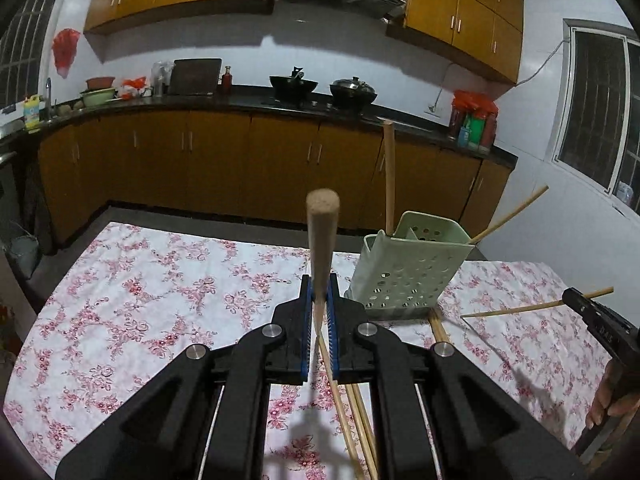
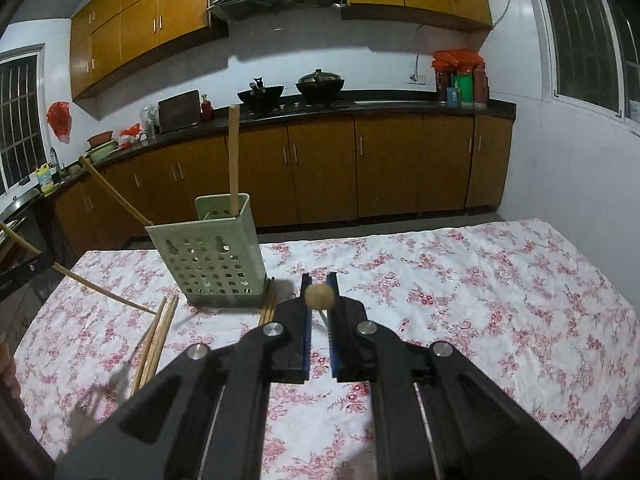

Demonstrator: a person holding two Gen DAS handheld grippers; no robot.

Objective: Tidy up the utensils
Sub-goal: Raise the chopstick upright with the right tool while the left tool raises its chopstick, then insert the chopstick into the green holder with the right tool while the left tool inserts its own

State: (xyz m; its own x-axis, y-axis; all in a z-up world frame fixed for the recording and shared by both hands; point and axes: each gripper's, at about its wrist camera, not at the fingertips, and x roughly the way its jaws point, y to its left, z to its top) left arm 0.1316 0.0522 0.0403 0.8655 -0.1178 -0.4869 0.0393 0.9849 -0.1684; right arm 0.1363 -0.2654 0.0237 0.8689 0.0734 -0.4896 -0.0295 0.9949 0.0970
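Note:
My left gripper [image 1: 319,286] is shut on a wooden chopstick [image 1: 322,232], whose thick end rises toward the camera above the floral tablecloth [image 1: 140,300]. Just right of it stands the pale green perforated utensil holder [image 1: 408,268] with one chopstick upright [image 1: 389,176] and one leaning right [image 1: 512,212]. My right gripper [image 2: 320,282] is shut on another chopstick [image 2: 320,296], seen end-on. The holder [image 2: 212,256] is to its left. Each gripper shows in the other's view, the right gripper [image 1: 576,298] and the left gripper [image 2: 40,264]. Loose chopsticks [image 2: 156,344] lie on the cloth.
More loose chopsticks [image 1: 360,420] lie under my left gripper, and a few [image 2: 268,308] rest against the holder's base. Behind the table runs a kitchen counter [image 1: 240,100] with woks and wooden cabinets. A hand [image 1: 612,396] shows at the right edge.

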